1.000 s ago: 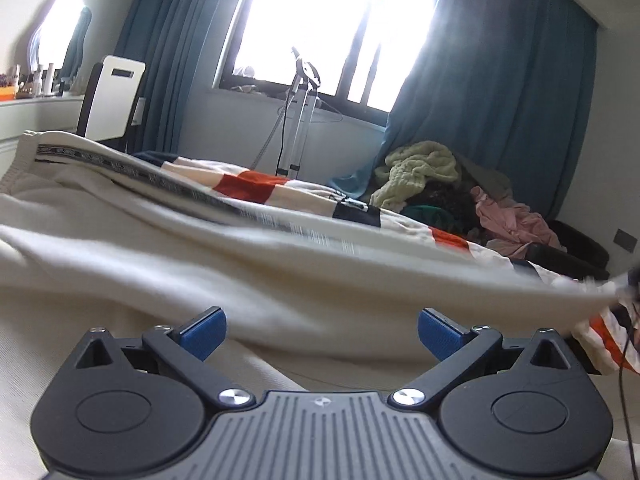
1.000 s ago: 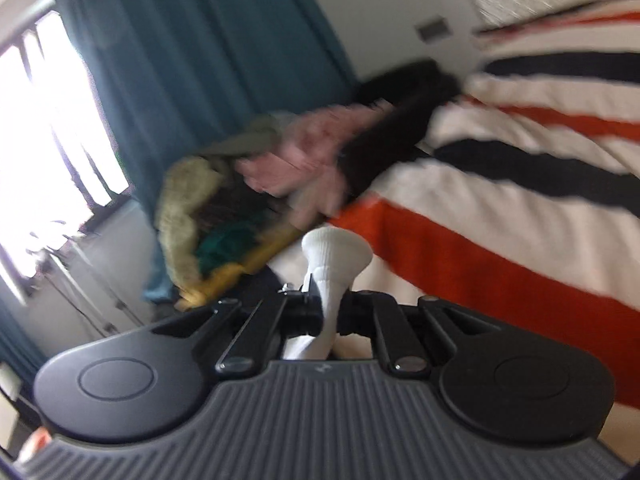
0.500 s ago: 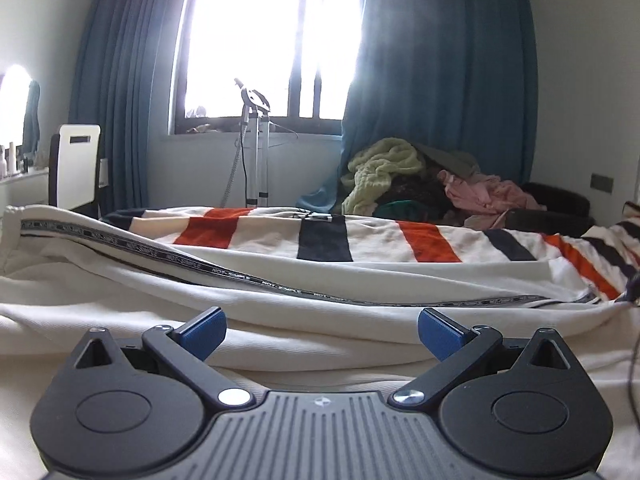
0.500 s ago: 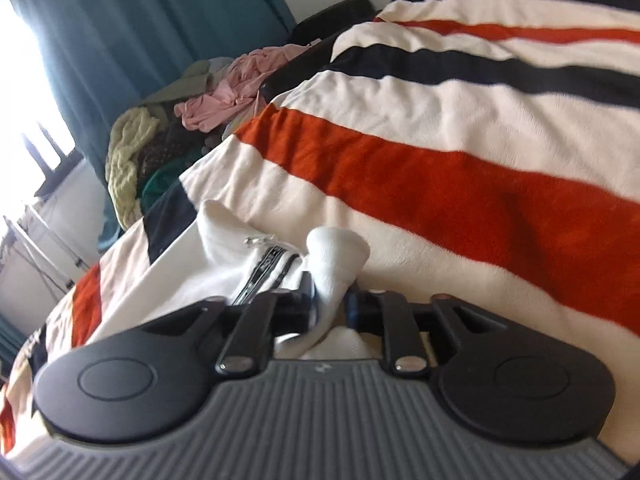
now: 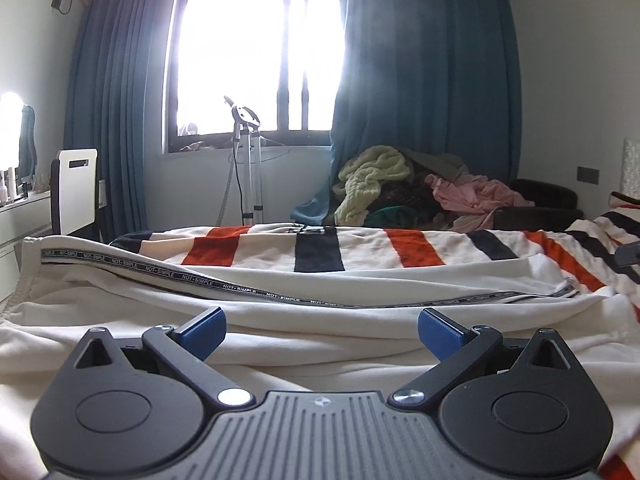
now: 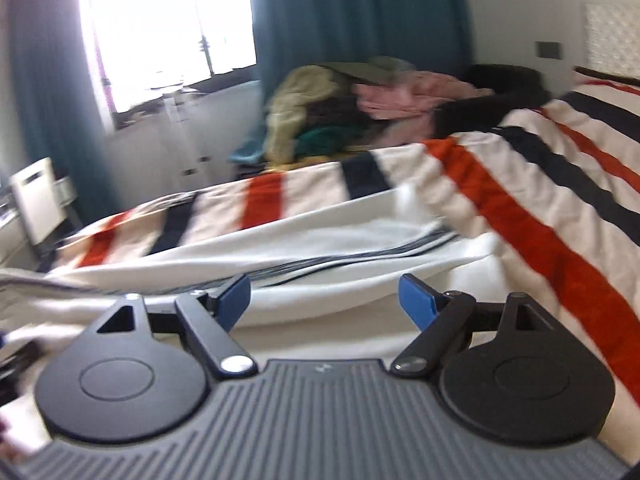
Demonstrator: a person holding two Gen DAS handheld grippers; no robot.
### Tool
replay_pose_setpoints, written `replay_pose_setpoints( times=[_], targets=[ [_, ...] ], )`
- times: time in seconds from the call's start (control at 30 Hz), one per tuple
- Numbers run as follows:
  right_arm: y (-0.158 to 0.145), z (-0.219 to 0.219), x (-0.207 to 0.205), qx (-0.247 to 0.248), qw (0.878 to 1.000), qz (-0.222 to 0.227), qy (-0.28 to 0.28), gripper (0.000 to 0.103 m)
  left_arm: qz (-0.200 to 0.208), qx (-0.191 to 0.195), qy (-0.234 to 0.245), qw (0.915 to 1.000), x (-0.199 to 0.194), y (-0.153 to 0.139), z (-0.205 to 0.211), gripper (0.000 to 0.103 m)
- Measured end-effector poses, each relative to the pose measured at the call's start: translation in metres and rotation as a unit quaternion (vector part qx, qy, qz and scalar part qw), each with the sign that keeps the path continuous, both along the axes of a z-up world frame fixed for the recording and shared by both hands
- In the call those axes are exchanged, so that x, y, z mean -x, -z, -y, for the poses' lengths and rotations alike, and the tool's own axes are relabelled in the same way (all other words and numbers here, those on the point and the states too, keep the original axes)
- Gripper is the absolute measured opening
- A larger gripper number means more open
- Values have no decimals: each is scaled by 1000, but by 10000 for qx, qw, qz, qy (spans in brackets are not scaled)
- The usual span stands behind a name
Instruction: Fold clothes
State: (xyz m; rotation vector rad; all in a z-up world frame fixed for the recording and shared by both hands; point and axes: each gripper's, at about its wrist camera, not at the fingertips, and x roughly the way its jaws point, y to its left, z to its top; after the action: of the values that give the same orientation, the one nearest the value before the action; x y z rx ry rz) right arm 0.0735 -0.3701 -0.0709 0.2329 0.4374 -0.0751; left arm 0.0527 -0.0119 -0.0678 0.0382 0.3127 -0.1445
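A cream garment [image 5: 280, 320] with a dark lettered side band [image 5: 240, 289] lies spread in long folds across the striped bed. My left gripper [image 5: 320, 330] hovers low over its near part, open, blue pads [image 5: 202, 328] wide apart with nothing between them. In the blurred right wrist view the same cream garment [image 6: 320, 248] stretches left to right on the bed. Just in front of it my right gripper [image 6: 326, 300] is open, blue pads [image 6: 416, 299] spread, holding nothing.
The bed has a cream blanket [image 5: 412, 250] with red and black stripes. Beyond it a heap of clothes [image 5: 404, 188] sits by blue curtains. A garment steamer stand [image 5: 246, 168] is under the window. A white chair [image 5: 74, 192] and a dresser [image 5: 16, 216] stand at left.
My right gripper has opened and let go of the cream cloth it pinched, then swung left toward the window. The garment has settled flat on the bed. The left gripper stayed open.
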Motion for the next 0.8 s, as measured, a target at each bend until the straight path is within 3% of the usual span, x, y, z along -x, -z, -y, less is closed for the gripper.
replay_pose_setpoints(
  times=[0.2,0.43,0.8],
  targets=[
    [-17,-17,43,-293,9992,273,-74,83,-663,460,-501,9955,-9,3,-35,103],
    [-12,-33,53,124,9997,182,-58,83,-1236,818,-1232,9813,-15,0,-87,103],
    [-6,-21,54,75,9996,-152,205,83,-1614,348,-2133,9629,-34,-36,-179,103]
  ],
)
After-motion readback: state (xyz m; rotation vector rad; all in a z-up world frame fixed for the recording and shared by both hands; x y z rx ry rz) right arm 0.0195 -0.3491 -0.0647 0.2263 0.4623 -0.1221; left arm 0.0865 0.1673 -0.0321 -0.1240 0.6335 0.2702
